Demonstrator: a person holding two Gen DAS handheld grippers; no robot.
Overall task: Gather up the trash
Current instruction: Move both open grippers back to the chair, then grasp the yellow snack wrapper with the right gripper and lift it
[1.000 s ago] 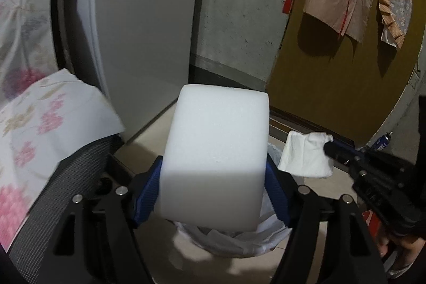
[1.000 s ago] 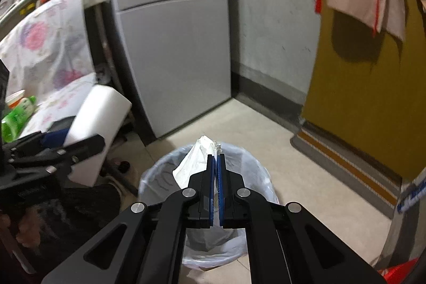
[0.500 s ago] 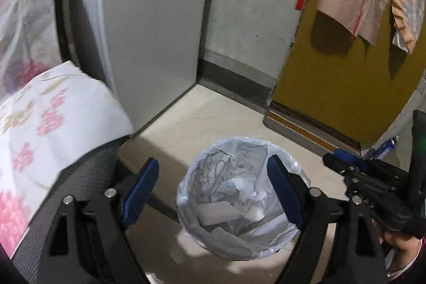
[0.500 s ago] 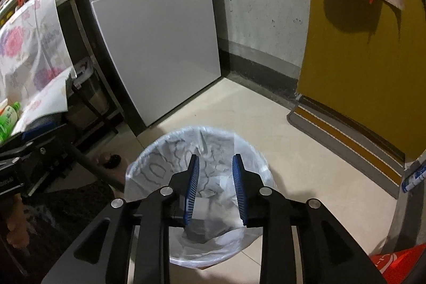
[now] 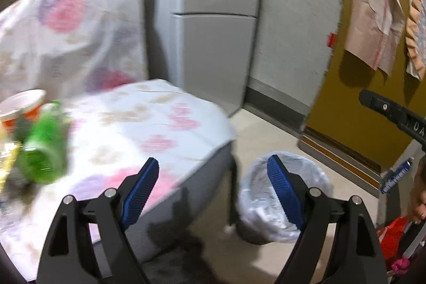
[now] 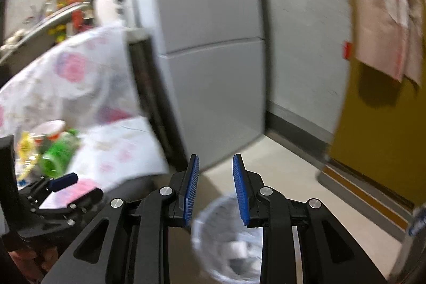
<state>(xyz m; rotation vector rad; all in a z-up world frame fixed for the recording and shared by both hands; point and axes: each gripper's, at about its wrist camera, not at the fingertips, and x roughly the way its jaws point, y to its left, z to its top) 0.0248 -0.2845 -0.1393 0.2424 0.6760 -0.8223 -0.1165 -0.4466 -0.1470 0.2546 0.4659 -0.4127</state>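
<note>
Trash sits in the bin (image 6: 229,244) already; both the left gripper (image 5: 213,190) and right gripper (image 6: 215,188) are spread, empty. Green bottle (image 5: 42,151) and cup (image 5: 21,103) left on the worktop (image 5: 159,124).

Your trash bin (image 5: 286,200) stands upright on the pale floor just beside the table's corner, lined with a crinkled whitish bag, white scraps lying inside it. On the flowered tablecloth, a green bottle (image 5: 42,148) lies tipped over beside a red-and-white cup (image 5: 22,104).
</note>
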